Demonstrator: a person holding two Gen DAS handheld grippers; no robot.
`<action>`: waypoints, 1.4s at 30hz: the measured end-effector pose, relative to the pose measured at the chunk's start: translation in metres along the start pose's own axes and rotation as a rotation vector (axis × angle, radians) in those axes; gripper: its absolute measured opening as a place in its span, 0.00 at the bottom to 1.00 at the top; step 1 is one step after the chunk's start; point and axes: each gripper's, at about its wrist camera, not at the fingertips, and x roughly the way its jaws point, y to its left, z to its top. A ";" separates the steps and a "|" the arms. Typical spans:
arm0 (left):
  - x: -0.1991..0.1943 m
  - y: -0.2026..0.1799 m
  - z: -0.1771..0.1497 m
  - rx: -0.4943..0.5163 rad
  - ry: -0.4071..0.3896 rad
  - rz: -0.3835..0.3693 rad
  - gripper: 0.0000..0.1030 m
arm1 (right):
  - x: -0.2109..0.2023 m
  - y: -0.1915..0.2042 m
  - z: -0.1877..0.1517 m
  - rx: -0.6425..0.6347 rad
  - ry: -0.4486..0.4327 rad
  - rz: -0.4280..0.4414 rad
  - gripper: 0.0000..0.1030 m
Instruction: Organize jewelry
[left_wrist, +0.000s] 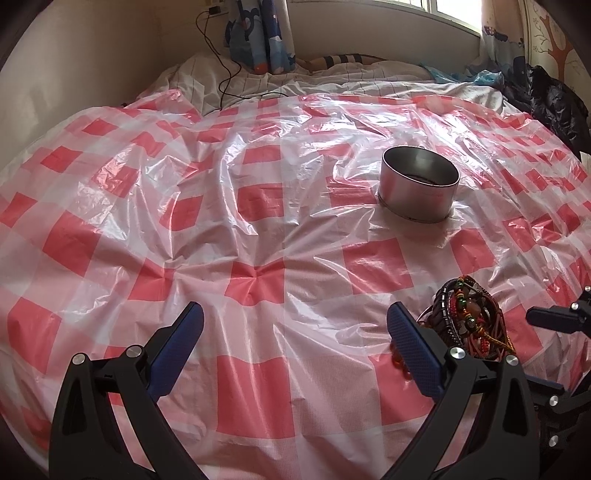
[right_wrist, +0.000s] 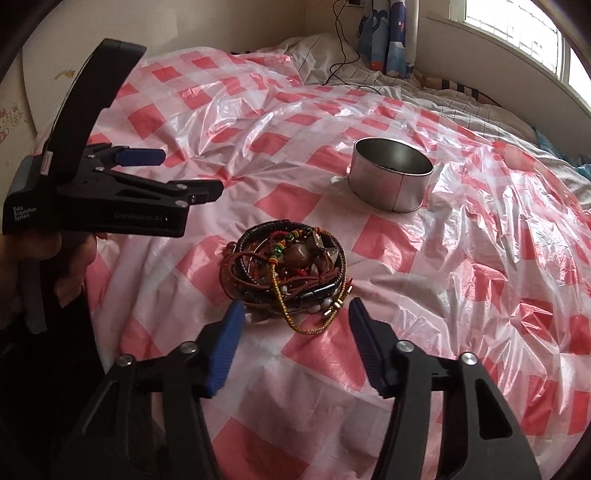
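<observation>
Tangled heap of beaded and corded bracelets (right_wrist: 286, 275), brown, black, gold, lies on the red-and-white checked plastic sheet (right_wrist: 461, 258) over the bed. Right gripper (right_wrist: 295, 321): blue-padded jaws partway open, just short of the heap, nothing between them. Left gripper (left_wrist: 295, 332) spread wide, empty; heap just beside its right finger. Round silver metal tin (right_wrist: 391, 181), lid off, stands upright beyond the heap, apart from it. Black cable (right_wrist: 341, 44) trails over bedding; cartoon curtain (right_wrist: 388, 37) behind.

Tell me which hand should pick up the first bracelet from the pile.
Right, probably. The right tongs stand open directly before the bracelet pile, the gold chain's loop between the tips. The left tongs face bare cloth beside it.
</observation>
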 end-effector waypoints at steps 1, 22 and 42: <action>0.000 0.000 0.000 -0.001 0.000 -0.001 0.93 | 0.002 0.000 0.000 -0.003 0.006 0.003 0.48; -0.024 -0.061 -0.021 0.215 0.000 -0.357 0.93 | -0.024 -0.079 -0.003 0.471 -0.161 0.443 0.05; 0.031 -0.004 -0.005 -0.305 0.169 -0.688 0.93 | -0.012 -0.043 0.000 0.258 -0.065 0.217 0.61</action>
